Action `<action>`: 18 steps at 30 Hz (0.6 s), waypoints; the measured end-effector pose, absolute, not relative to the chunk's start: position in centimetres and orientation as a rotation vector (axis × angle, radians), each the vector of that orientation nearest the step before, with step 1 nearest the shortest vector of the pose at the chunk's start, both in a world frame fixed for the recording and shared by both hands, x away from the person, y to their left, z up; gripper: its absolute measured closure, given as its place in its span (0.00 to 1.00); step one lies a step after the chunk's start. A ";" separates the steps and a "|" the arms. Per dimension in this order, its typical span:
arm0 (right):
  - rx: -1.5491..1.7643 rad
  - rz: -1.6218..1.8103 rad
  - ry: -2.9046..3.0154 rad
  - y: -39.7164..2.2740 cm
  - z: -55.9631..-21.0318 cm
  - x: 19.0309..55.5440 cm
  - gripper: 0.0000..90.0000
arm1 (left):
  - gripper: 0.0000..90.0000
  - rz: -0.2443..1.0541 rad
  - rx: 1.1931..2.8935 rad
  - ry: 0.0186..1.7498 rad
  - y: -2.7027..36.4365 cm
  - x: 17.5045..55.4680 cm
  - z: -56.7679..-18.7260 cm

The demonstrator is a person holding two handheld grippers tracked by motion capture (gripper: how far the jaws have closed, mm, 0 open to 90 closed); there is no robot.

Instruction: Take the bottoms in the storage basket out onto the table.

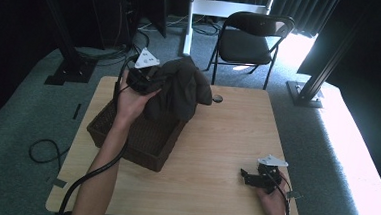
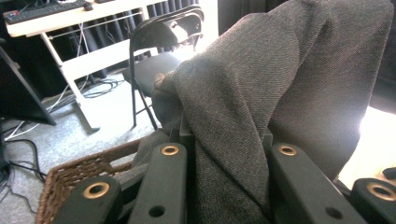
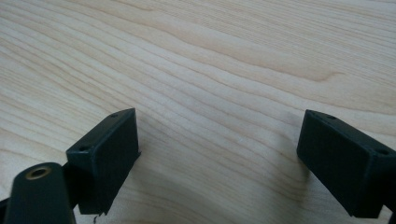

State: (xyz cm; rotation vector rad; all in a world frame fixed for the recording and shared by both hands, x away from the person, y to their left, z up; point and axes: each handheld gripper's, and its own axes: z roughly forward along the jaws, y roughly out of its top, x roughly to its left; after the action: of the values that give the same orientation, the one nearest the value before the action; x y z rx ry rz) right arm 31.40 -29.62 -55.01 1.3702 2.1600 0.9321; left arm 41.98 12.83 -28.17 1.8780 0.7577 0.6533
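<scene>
- A cable lies looped on the grey carpet at the far left of the high view, just off the left edge of the surface.
- A dark woven basket sits on the left half of that surface; in the left tool's view its brown rim shows low at the left.
- The left tool is held up over the far side of the basket, the person's left hand wrapped around its body and a grey three-cornered plate on top.
- Its jaws are clamped on a dark grey-brown cloth; in the left tool's view the twill fabric is pinched between the two black jaws and rises in a thick fold in front of the camera.
- The cloth is lifted clear of the surface, bunched above the basket's far right corner, its lower folds hanging toward the basket's inside.
- A small dark round fitting sits in the wood just right of the cloth.
- A black folding chair stands on the floor beyond the surface.
- The right tool rests low at the near right corner of the surface, well apart from the basket, in the person's right hand.
- Its jaws stand wide with nothing between them; its own view shows bare wood grain between the two black pads.
</scene>
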 end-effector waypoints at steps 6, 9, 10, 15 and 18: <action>1.369 0.932 2.160 -29.6 -55.0 31.4 0.14 | 0.85 0.639 1.888 0.747 11.8 42.3 -28.4; 1.369 0.932 2.161 -29.6 -55.0 31.4 0.14 | 0.85 0.636 1.891 0.739 11.3 42.4 -28.4; 1.369 0.931 2.160 -29.6 -55.0 31.4 0.14 | 0.85 0.636 1.889 0.737 11.2 42.4 -28.4; 1.369 0.931 2.160 -29.6 -55.0 31.4 0.14 | 0.85 0.632 1.892 0.719 10.5 42.4 -28.2; 1.369 0.931 2.160 -29.6 -55.0 31.4 0.14 | 0.85 0.633 1.892 0.714 10.1 42.4 -28.1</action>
State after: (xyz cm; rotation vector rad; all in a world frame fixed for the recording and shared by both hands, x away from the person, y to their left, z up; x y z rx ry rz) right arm 31.35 -29.63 -55.01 1.3693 2.1604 0.9311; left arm 42.42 10.07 -28.05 1.8916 0.7142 0.6328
